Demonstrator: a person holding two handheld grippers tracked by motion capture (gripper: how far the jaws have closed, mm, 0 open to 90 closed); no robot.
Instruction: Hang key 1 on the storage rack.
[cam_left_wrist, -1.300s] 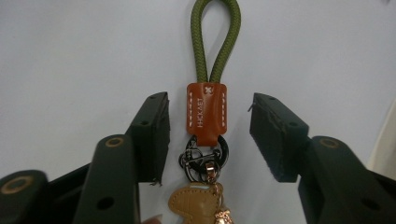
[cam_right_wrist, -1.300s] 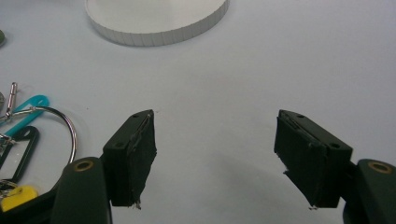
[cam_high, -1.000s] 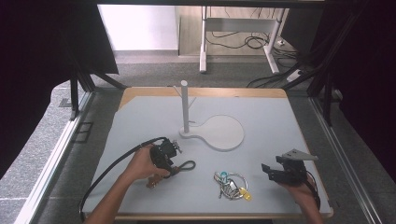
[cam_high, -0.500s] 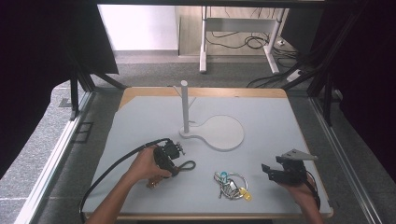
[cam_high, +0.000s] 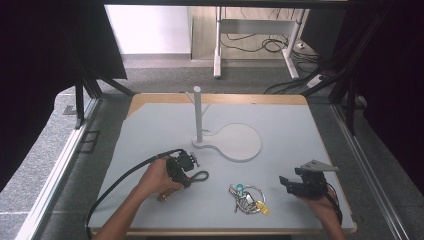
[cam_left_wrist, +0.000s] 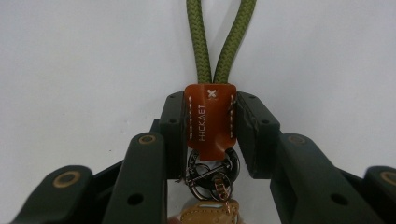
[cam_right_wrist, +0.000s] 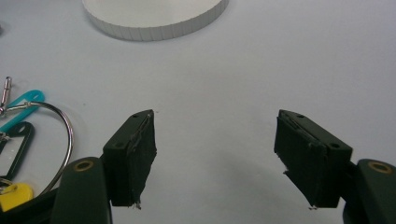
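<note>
- High view: the left gripper (cam_high: 187, 162) lay low on the grey table (cam_high: 150, 130), at about 7 o'clock from the white stand (cam_high: 227, 142), with a dark rope loop (cam_high: 199, 176) poking out of its jaws toward 4 o'clock.
- Left gripper view: the jaws were clamped on the orange leather tab (cam_left_wrist: 210, 119) of a key strap, one pad on each side edge; the olive rope loop (cam_left_wrist: 222, 39) ran away from the tab toward 12 o'clock and lay flat on the table, while metal rings (cam_left_wrist: 210, 170) and a tan fob (cam_left_wrist: 205, 214) hung at 6 o'clock between the jaw arms.
- Right gripper view: the jaws of the right gripper (cam_right_wrist: 215, 149) stood wide apart with nothing between them, just above bare table; a bunch of keys (cam_right_wrist: 28, 140) with a teal tag, a black tag and a yellow tag lay at 9 o'clock, and the round base of the stand (cam_right_wrist: 154, 16) at 12 o'clock.
- High view: the right gripper (cam_high: 290, 184) hovered at 3 o'clock of the bunch of keys (cam_high: 247, 197), near but apart.
- Judgement: the grasp on the strap looked finished, so the step in hand was lifting it, probably to hang the loop over the upright post (cam_high: 198, 112).
- Judgement: the next move called for raising the strap clear, letting the loop open, and carrying it toward 1 o'clock above the post's tip before lowering.
</note>
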